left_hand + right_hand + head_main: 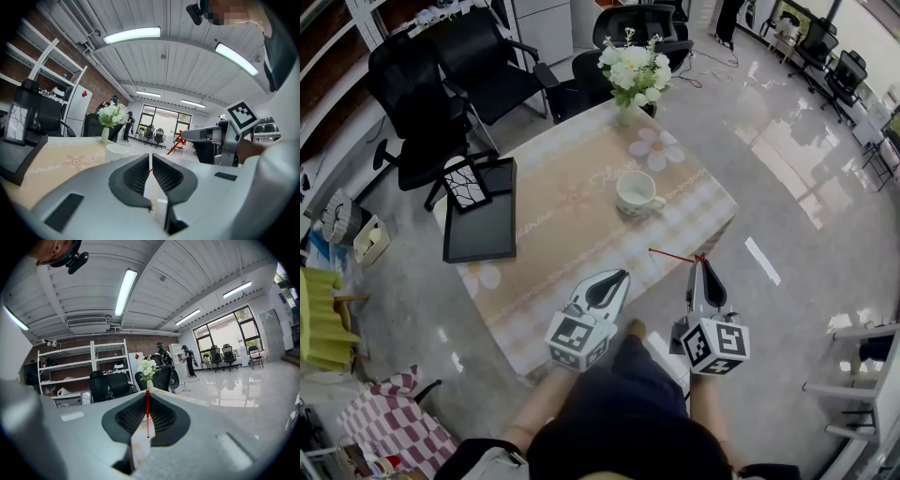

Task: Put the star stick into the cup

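**Star stick pinched in the right fingers, cup apart on the worktop**

Nearest the head camera, the person held both grippers side by side at the near corner of the worktop. The right gripper had its fingers closed narrow on the red star stick, which jutted sideways from the fingertips towards the left gripper, its thin end over the worktop's edge. The left gripper had its fingers drawn almost together, only a slit between them, holding nothing. The white cup stood upright farther back on the worktop, apart from the stick, with a vase of white flowers beyond it.
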`<state>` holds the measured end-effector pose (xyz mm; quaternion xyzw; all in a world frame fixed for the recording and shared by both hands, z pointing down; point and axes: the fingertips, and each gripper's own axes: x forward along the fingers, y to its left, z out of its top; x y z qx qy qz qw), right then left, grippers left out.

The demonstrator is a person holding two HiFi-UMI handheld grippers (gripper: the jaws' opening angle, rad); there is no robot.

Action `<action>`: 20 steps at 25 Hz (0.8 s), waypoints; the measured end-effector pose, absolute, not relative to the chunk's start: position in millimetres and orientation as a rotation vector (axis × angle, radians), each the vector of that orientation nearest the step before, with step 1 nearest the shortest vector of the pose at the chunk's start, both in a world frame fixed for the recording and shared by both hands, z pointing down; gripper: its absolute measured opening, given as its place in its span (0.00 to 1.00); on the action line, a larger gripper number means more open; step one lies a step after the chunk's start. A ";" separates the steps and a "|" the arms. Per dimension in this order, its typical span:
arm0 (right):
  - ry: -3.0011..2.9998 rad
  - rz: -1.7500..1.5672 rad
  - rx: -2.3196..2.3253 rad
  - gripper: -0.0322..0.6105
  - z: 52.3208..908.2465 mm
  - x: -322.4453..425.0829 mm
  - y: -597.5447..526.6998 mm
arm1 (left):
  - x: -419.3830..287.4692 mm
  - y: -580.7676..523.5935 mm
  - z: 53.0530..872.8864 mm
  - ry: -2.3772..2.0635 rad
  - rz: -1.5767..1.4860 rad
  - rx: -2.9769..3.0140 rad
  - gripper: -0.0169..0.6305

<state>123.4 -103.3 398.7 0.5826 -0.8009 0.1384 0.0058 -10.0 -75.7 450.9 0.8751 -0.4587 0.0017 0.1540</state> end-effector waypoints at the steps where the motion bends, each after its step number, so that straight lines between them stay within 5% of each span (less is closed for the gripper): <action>1: -2.512 0.433 1.816 0.08 398.7 123.2 -106.9 | -9.9 -78.7 451.1 -1.321 0.006 2.506 0.07; 20: -2.571 0.444 1.724 0.08 404.2 166.5 -172.3 | 36.9 -139.5 452.2 -1.398 0.002 2.480 0.07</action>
